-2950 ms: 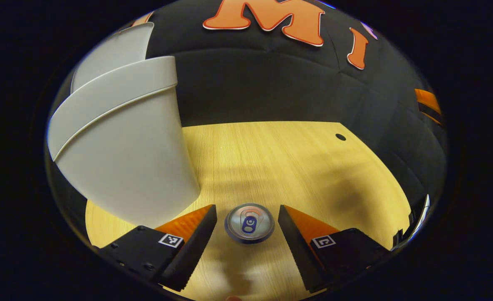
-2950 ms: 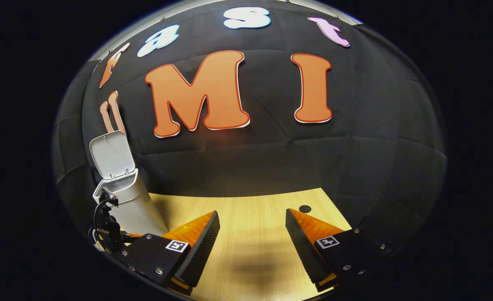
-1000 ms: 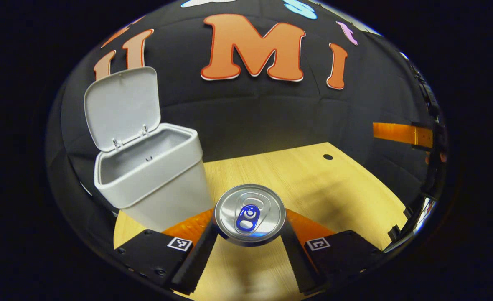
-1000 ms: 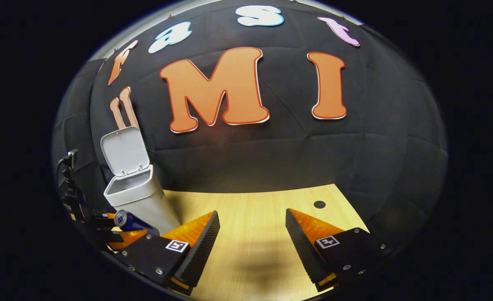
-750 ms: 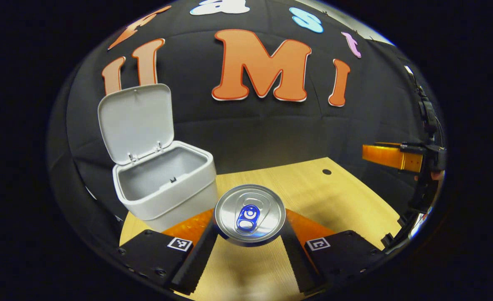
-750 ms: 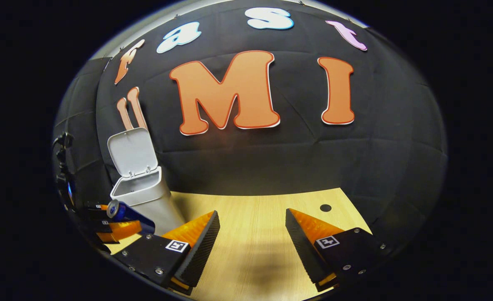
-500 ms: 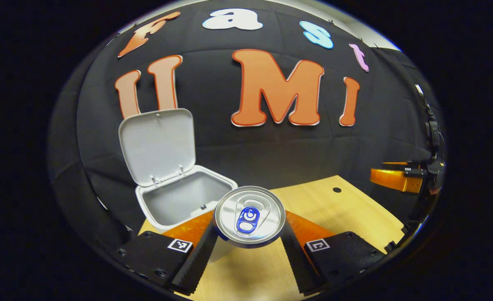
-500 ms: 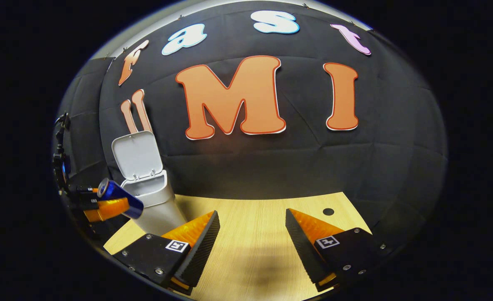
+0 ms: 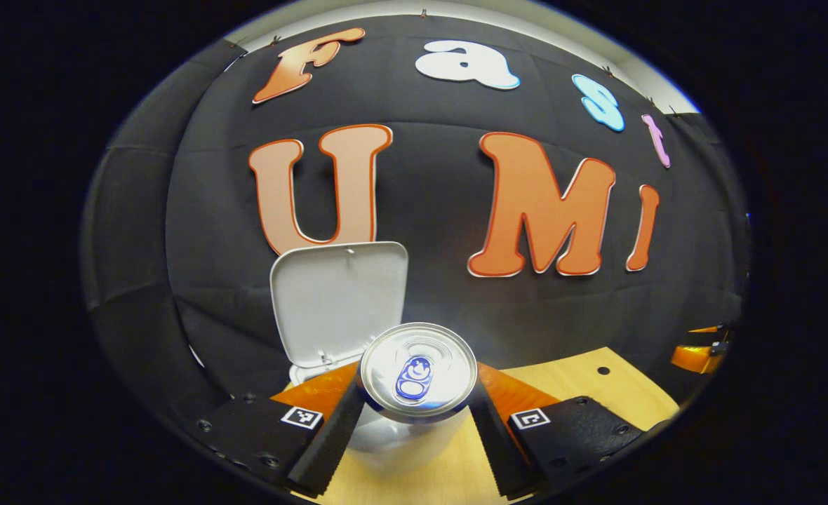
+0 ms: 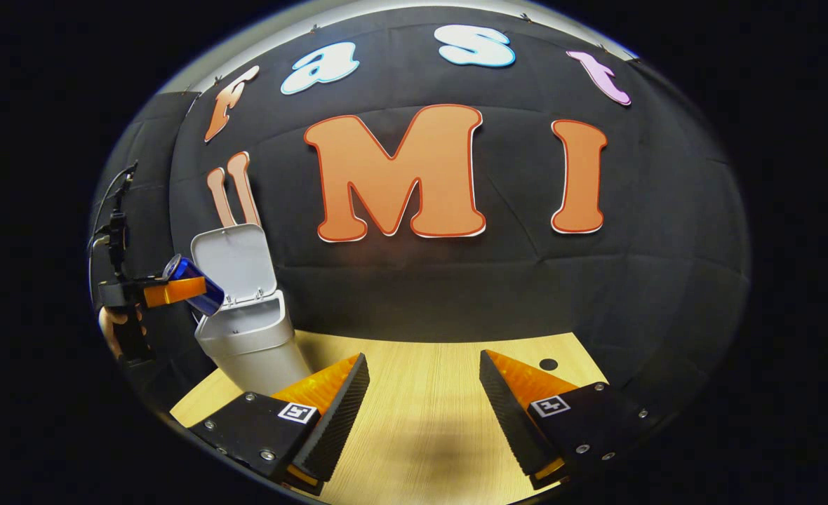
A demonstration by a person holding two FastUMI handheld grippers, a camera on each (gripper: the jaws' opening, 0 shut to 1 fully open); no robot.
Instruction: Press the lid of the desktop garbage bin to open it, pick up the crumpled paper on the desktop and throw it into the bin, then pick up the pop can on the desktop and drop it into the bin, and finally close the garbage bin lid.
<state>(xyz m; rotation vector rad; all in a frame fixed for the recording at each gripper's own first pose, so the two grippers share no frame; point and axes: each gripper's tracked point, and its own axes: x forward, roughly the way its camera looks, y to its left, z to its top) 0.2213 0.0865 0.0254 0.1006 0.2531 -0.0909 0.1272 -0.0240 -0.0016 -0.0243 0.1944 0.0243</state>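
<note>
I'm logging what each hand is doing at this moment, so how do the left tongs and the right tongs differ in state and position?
The left tongs are shut on the pop can; the right tongs are open with nothing between their fingers. The left tongs hold the can tilted in the air by the garbage bin, whose lid stands open; the right tongs sit low over the wooden desktop, away from the bin. Both point toward the booth's wall.

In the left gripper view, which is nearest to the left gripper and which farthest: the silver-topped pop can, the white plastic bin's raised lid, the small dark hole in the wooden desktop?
1. Silver-topped pop can: clamped between the left gripper's fingers.
2. White plastic bin's raised lid: just behind the can, slightly left.
3. Small dark hole: far right, on the wooden desktop.
</note>
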